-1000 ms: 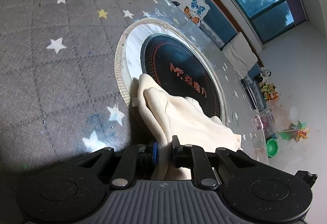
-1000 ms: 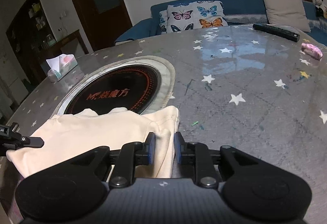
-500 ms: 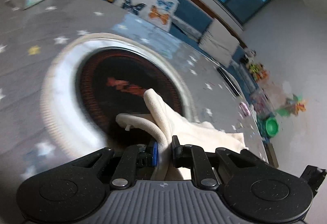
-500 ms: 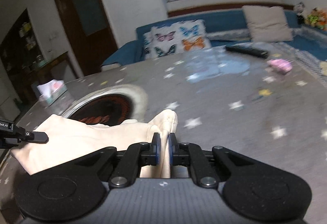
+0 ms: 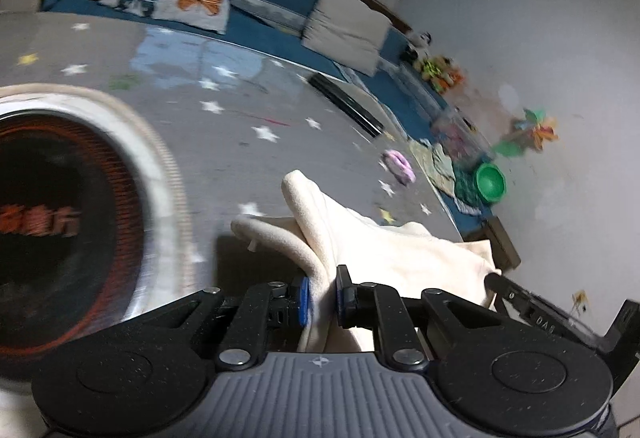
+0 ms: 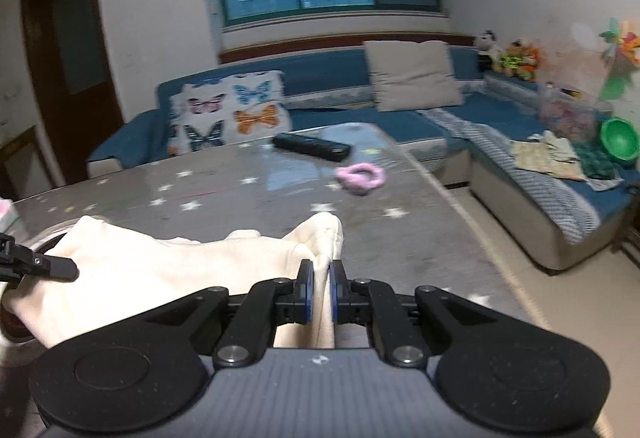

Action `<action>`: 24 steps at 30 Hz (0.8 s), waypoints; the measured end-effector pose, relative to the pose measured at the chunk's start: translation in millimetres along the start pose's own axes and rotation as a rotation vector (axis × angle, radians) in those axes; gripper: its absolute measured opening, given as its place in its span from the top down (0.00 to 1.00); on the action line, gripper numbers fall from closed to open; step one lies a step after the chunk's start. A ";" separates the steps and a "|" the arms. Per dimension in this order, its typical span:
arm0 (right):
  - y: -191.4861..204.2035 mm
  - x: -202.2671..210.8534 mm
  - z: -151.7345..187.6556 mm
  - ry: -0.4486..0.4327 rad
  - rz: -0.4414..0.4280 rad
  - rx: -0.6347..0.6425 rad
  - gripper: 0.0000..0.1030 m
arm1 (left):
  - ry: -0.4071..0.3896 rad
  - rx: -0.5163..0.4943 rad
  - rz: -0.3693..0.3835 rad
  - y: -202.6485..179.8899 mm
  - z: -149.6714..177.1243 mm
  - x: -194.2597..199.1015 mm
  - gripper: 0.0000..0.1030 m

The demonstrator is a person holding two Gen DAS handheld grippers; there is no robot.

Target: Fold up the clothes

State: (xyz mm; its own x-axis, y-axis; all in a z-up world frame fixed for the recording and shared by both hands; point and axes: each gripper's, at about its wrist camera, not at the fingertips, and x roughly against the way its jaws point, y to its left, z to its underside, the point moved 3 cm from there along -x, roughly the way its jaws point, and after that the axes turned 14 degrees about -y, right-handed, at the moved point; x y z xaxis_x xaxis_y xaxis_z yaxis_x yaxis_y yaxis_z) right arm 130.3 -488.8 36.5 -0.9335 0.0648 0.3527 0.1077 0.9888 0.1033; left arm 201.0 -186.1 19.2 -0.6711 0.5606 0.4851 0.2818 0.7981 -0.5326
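Note:
A cream garment (image 5: 384,250) hangs stretched between both grippers above the grey star-patterned table (image 5: 224,142). My left gripper (image 5: 320,298) is shut on one bunched edge of it, with a fold sticking up past the fingers. In the right wrist view the same cream garment (image 6: 160,266) spreads to the left, and my right gripper (image 6: 320,294) is shut on its other corner. The tip of the other gripper (image 6: 44,266) shows at the far left, against the cloth. The cloth below the fingers is hidden by the gripper bodies.
A round black hob (image 5: 60,222) with a pale ring is set in the table at the left. A black remote (image 6: 312,146) and a pink hair tie (image 6: 360,178) lie near the far table edge. A blue sofa (image 6: 500,134) with cushions runs behind and to the right.
Both grippers have risen and swung to the right across the table, carrying the garment off the hob. The right jaws have pinched tighter on the cloth. The left gripper has rolled.

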 end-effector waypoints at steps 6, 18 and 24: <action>-28.2 -21.9 23.8 0.072 0.071 0.002 0.92 | 0.079 -0.108 -0.056 -14.8 20.6 -33.1 0.85; -14.6 -21.0 17.4 0.042 -0.014 -0.002 0.89 | -0.013 -0.275 -0.130 -19.5 7.0 -25.0 0.79; 15.2 -47.7 22.3 0.069 -0.090 -0.017 0.89 | 0.003 -0.305 -0.057 -41.6 7.6 -51.7 0.81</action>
State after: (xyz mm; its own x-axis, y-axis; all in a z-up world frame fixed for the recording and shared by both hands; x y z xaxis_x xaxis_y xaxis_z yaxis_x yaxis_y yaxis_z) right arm 168.9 -473.8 0.5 -0.9139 -0.0340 0.4046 0.0312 0.9877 0.1534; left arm 218.7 -250.0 10.9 -0.6897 0.5137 0.5104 0.4372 0.8572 -0.2720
